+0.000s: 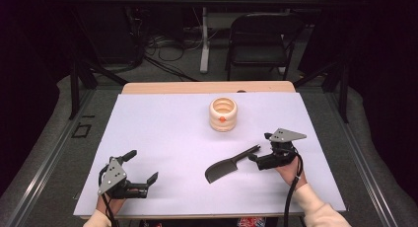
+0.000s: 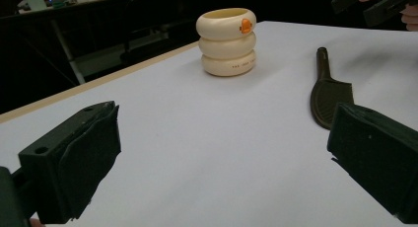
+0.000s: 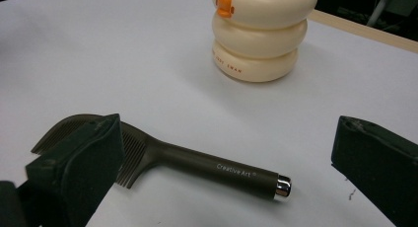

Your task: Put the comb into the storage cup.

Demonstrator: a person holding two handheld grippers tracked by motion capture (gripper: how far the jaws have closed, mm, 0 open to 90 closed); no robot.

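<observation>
Reaching for the comb
Our right gripper (image 1: 260, 155), fingers released, nears the dark plastic comb (image 3: 197, 165); next, close on its handle. Left gripper (image 1: 143, 168) rests released.

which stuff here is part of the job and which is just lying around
In the job:
- dark comb, lying flat by the open right gripper
- cream ringed holder, upright

Just about:
- folding chair behind the table
- cables on the floor
- left gripper, open, idle

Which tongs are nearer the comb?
Right. The right tongs sit open just beside the handle end of the comb, not gripping it. The left tongs rest open near the table's front left corner, well away from it.
</observation>
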